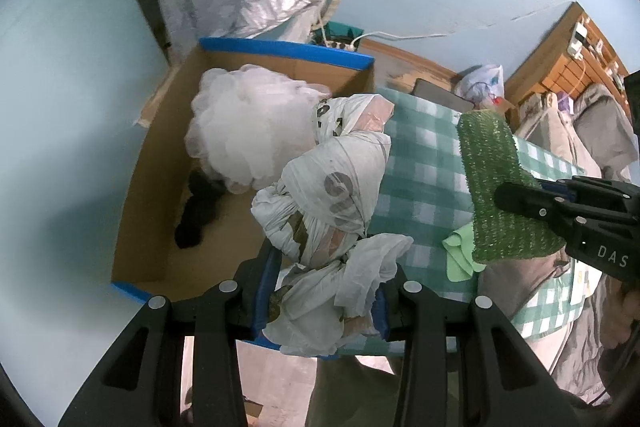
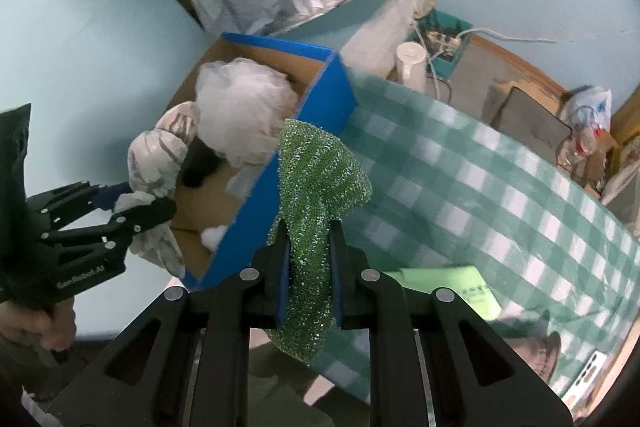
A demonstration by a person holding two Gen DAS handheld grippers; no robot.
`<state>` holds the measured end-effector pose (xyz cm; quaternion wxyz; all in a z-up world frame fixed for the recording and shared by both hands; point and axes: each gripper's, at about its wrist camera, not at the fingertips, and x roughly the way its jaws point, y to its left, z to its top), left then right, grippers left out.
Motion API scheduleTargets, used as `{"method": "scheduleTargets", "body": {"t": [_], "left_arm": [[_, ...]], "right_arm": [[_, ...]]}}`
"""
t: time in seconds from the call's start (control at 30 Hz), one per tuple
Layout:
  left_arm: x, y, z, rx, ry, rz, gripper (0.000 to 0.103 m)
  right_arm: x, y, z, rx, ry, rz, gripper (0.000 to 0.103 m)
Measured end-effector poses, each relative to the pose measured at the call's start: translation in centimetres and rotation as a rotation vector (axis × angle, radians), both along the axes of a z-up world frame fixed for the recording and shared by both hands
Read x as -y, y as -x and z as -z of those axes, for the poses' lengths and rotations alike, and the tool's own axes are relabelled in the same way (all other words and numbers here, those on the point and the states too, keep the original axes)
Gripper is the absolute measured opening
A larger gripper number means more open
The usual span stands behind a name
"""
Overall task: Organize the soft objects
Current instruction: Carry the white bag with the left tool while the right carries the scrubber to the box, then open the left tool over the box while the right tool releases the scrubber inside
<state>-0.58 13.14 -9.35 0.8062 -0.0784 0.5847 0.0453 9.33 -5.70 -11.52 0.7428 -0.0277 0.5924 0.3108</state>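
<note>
The left gripper [image 1: 326,291] is clenched on a knotted white plastic bag [image 1: 328,203], which fills the middle of the left wrist view and hangs over the near edge of the cardboard box [image 1: 140,211] with blue-taped rims. The grip sits on the bag's loose bunched end, likely because that is the part that squeezes down enough to fit between the jaws.

The right gripper [image 2: 309,279] is pinched tight on a green sparkly scrubbing cloth [image 2: 320,167], which sits in the centre of the right wrist view, draped against the box's blue side wall. Holding it by one end lets the rest dangle freely for dropping in.

A white mesh bath pouf [image 1: 240,135] already lies inside the box, upper left of centre, with a dark item [image 1: 196,215] beside it. A light green cloth [image 2: 452,287] lies on the green checked tablecloth [image 2: 500,187], lower right, apparently yet to be sorted.
</note>
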Motion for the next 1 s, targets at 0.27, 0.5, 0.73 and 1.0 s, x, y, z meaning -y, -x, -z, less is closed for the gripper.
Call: {"method": "scheduleTargets", "body": {"t": [0.27,0.5,0.73,1.0], "left_arm": [[-3.0,0.6,0.3,0.003,-0.014,-0.05,0.041],[-5.3,0.6,1.2,-0.002,-0.011,-0.086,0.041],[-7.3,0.5,2.6,-0.015,-0.004,-0.112,0.041],[-9.1,0.6,4.3,-0.032,0.004,-0.125,0.041]], "right_arm": [[-4.4,-0.3,0.2,0.002,-0.008,-0.052,0.015],[-7.9,-0.5,1.2,-0.017,-0.009,-0.097,0.015],[-11.1,-0.4,2.5,-0.045,-0.009,-0.129,0.015],[-14.0,0.2,4.4,-0.073,0.013,-0.166,0.015]]}}
